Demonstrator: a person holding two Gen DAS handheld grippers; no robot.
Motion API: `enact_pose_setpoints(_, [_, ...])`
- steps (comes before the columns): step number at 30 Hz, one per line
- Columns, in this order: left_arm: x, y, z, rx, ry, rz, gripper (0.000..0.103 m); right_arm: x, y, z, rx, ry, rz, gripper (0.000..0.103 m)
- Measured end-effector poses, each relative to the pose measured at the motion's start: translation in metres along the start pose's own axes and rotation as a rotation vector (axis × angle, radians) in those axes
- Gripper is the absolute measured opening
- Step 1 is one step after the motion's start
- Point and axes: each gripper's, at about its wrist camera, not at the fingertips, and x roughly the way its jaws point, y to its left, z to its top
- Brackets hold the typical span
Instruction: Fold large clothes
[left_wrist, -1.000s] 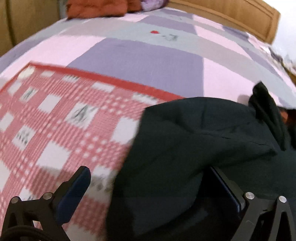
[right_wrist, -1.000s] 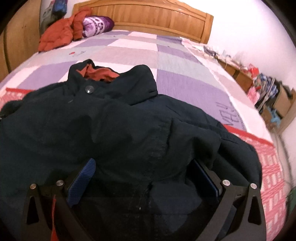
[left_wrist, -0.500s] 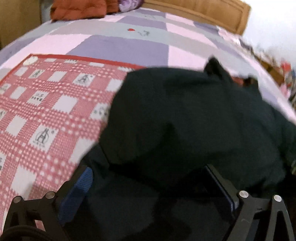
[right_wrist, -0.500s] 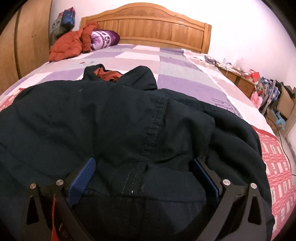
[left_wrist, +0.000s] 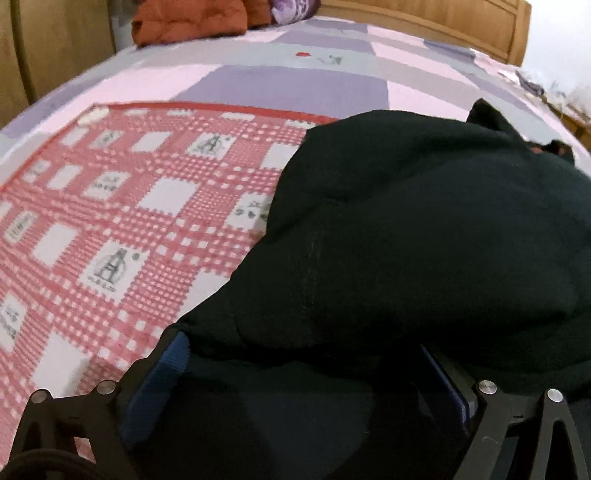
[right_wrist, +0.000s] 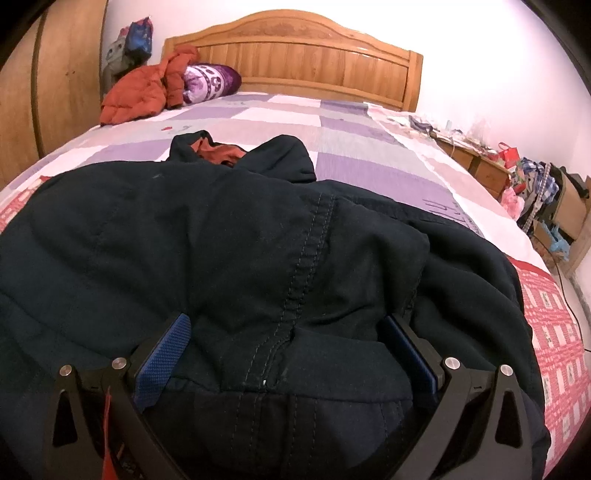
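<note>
A large dark navy jacket (right_wrist: 229, 251) with an orange lining at the collar (right_wrist: 221, 151) lies bunched on the bed. It also fills the right of the left wrist view (left_wrist: 424, 240). My left gripper (left_wrist: 306, 354) is open, its blue-padded fingers (left_wrist: 166, 369) spread wide with jacket cloth lying between and over them. My right gripper (right_wrist: 291, 339) is open too, fingers (right_wrist: 162, 354) wide apart, a seamed fold of the jacket resting between them.
A red-and-white checked cloth (left_wrist: 122, 229) covers the near bed, over a pink, purple and grey quilt (right_wrist: 332, 147). An orange coat (right_wrist: 144, 92) and purple pillow (right_wrist: 210, 81) lie by the wooden headboard (right_wrist: 295, 55). Wardrobe at left, cluttered nightstand (right_wrist: 480, 162) at right.
Both grippers have risen and pushed forward over the jacket. The jacket's near part has been carried up and folded toward the collar. The left view has swung back to the left.
</note>
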Motion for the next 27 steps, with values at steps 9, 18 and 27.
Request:
enact_pose_setpoints(9, [-0.023, -0.005, -0.004, 0.008, -0.006, 0.041, 0.084, 0.01, -0.004, 0.032, 0.002, 0.058, -0.011, 0.103])
enact_pose_setpoints(18, [-0.069, -0.077, 0.043, 0.147, -0.186, -0.213, 0.1, -0.043, -0.028, 0.032, 0.152, -0.043, -0.03, 0.103])
enact_pose_setpoints(27, [0.062, -0.067, 0.111, 0.082, 0.064, -0.03, 0.103, 0.029, 0.004, 0.062, 0.049, 0.11, 0.029, 0.102])
